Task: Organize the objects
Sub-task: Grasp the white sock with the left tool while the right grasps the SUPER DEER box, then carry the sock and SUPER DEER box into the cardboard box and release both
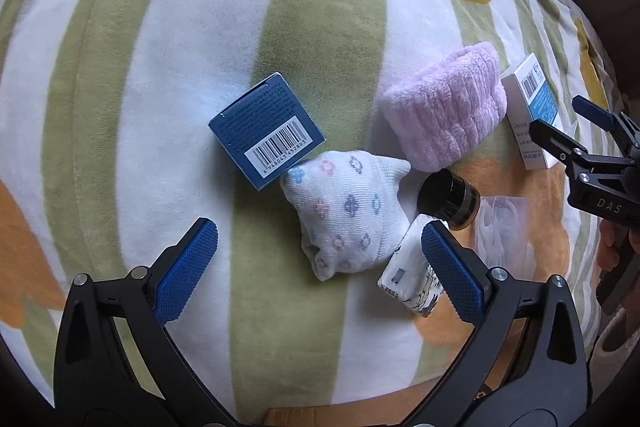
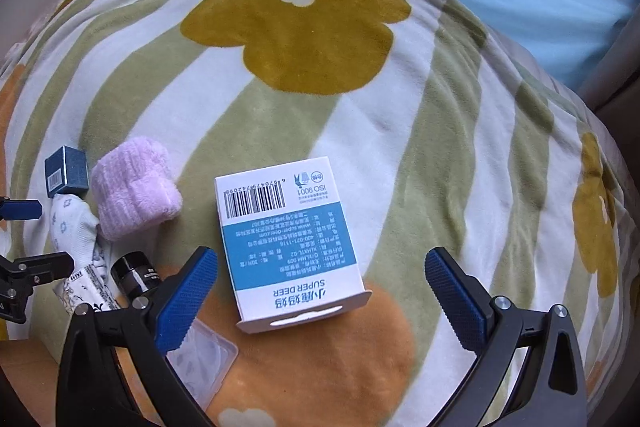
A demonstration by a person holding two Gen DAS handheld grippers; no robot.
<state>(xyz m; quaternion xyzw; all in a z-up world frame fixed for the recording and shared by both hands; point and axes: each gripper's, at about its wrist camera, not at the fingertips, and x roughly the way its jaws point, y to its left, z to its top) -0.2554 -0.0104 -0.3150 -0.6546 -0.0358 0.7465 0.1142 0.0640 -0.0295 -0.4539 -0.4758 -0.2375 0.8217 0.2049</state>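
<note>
Just ahead of the spread right gripper [image 2: 320, 283] lies the white-and-blue box [image 2: 288, 243], seemingly untouched.

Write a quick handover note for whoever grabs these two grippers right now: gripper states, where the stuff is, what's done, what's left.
Left gripper: open, empty, hovering over the patterned sock.
Right gripper: open, empty, over the white and blue box.
All items lie loose on the striped blanket: dark blue box touching the sock, pink fuzzy cloth beyond it, black cylinder, tissue pack, clear plastic case.
Done: nothing visibly grouped yet.
Left: pick up and organize everything; the sock and white and blue box look like the nearest grabs.
</note>
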